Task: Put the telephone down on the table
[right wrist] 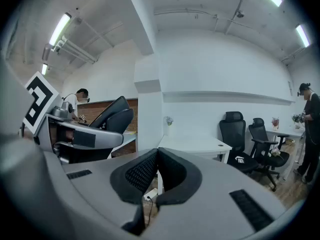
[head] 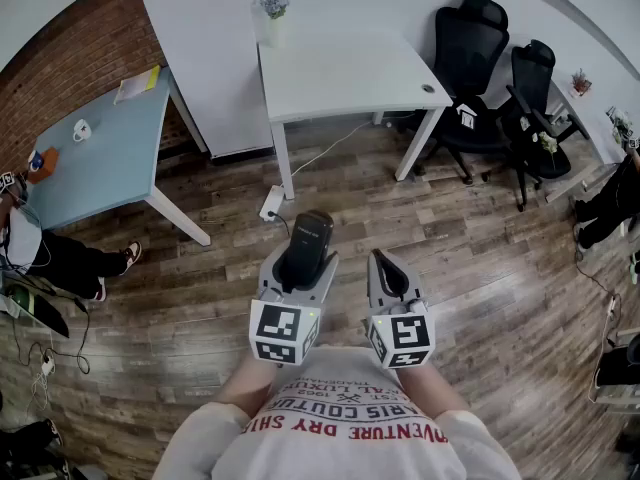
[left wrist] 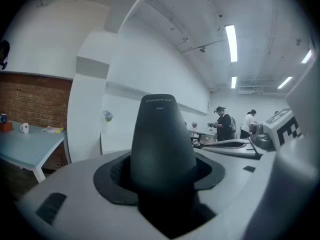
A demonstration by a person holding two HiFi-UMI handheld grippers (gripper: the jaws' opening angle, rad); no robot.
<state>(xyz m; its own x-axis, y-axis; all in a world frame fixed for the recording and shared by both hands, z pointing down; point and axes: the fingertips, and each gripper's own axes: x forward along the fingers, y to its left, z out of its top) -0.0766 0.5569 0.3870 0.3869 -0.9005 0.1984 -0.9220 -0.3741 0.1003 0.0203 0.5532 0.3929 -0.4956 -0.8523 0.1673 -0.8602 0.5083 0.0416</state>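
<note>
Wood-plank flooring (head: 480,268) covers an office with a brick wall (head: 60,58) at the left. A white table (head: 345,73) stands ahead of the person, bearing a small potted plant (head: 272,13) at its far corner. A blue table (head: 95,158) with a mug (head: 81,129) on it stands to the left, and two black office chairs (head: 480,58) stand to the right. A power strip (head: 271,203) lies on the floor beside the white table's near leg. The left gripper (head: 297,268) has its jaws set wide and clamped on the telephone (head: 306,238), a black handset. The handset sits between the dark pads (left wrist: 112,176) and projects forward beyond the jaw tips. It is held in the air over the floor, in front of the person's chest and well short of the white table. It touches no surface other than the gripper. The right gripper (head: 385,265) is level with the left and just beside it. Its jaws are closed, the ribbed pads (right wrist: 135,176) meeting at the tips with nothing between them.
</note>
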